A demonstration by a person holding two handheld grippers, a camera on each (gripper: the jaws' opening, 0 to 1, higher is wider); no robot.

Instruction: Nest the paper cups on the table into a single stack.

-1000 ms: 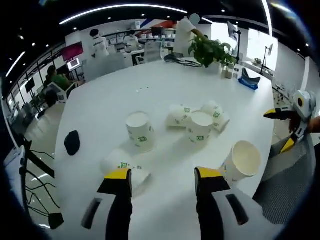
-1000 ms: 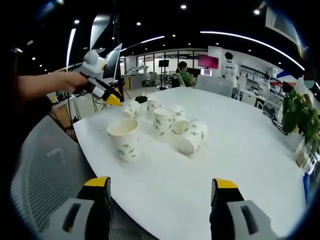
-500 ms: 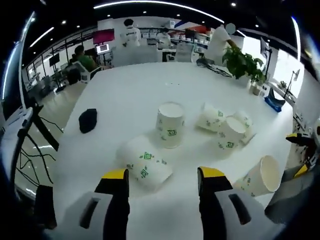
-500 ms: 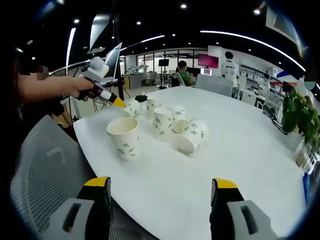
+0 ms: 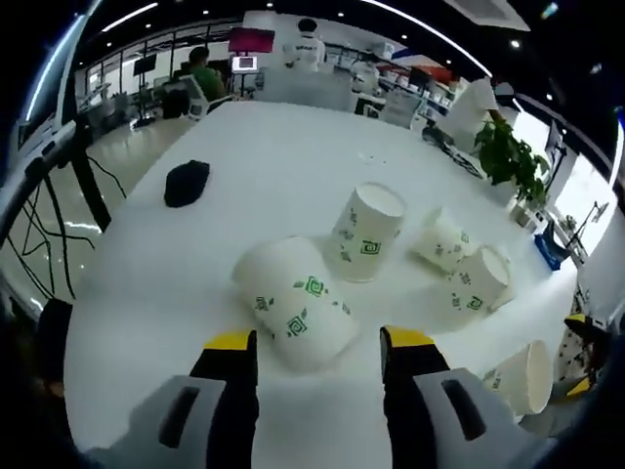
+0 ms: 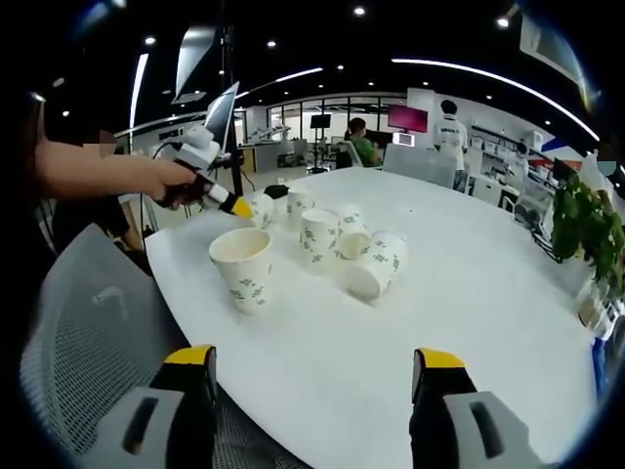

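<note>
Left gripper (image 5: 317,342) closes in on the toppled paper cup (image 5: 296,303).
Its jaws, apart, now flank that cup; right gripper (image 6: 312,366) waits open, so no nesting has begun.

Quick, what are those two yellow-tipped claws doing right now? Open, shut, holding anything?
Left gripper: open, holding nothing; a paper cup lying on its side sits just ahead of its jaws.
Right gripper: open, holding nothing, back near the table's edge.
</note>
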